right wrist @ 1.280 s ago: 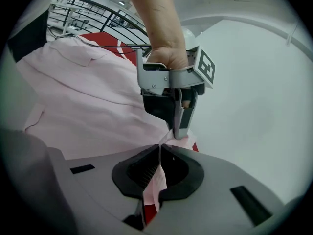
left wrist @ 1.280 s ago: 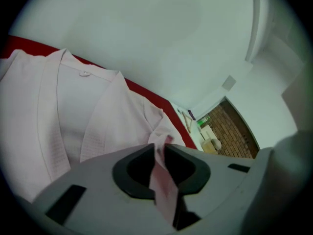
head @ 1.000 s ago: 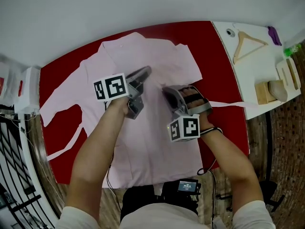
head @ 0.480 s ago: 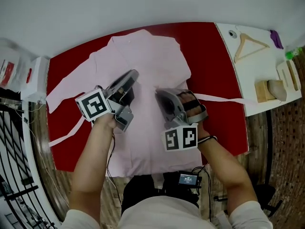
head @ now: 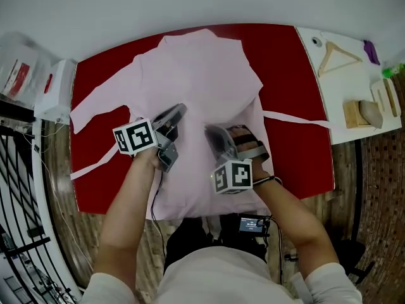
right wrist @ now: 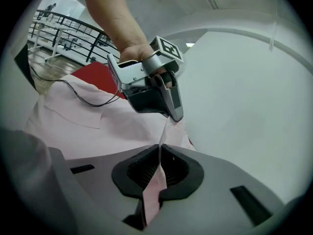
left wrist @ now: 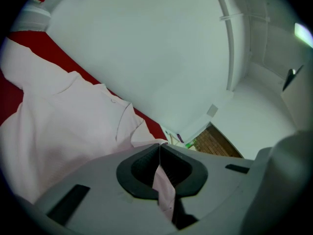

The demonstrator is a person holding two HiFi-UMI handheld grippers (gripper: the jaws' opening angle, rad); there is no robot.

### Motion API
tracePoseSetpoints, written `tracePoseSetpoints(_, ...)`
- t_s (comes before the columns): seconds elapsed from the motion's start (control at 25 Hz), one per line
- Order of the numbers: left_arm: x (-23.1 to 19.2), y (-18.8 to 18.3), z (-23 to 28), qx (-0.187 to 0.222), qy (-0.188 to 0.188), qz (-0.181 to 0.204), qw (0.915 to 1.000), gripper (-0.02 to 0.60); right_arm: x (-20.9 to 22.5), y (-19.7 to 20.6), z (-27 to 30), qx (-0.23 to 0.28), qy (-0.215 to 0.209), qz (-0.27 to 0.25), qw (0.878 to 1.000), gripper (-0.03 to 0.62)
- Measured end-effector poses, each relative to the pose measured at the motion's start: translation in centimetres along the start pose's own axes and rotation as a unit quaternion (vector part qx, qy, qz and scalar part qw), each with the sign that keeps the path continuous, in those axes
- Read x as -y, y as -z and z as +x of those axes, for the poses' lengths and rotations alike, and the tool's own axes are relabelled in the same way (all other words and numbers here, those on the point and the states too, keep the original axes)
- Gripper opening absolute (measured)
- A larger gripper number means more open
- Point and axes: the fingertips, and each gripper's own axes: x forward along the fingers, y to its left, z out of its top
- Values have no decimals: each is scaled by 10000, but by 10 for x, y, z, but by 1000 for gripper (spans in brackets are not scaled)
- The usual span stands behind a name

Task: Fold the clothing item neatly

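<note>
In the head view, the pink shirt (head: 196, 68) lay spread on the red counter (head: 291, 68), collar toward the far edge. The left gripper (head: 179, 111) and right gripper (head: 211, 132) sat side by side above its middle. In the left gripper view, the jaws were clamped on a pinch of shirt cloth. In the right gripper view, the jaws likewise pinched cloth that ran to the left gripper, probably to keep a fold edge straight.

The pink shirt (head: 196, 75) — its middle lies hidden beneath the left gripper (head: 179, 109) and right gripper (head: 209, 132).
</note>
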Motion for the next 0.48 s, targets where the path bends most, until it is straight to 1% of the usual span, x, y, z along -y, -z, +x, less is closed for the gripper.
tracePoseSetpoints(0.12, -26, 13, 0, -283, -142, -73, 9995, 11, -21, 5, 13, -226, -159, 63, 9996, 23)
tracePoseSetpoints(0.28, -58, 32, -2, -572, -376, -355, 9970, 12, -46, 18, 31, -519, -392, 19, 9979, 25)
tracePoseSetpoints(0.48, -79, 59, -15, -925, -539, -595, 9925, 12, -76, 32, 44, -792, -780, -104, 9937, 25)
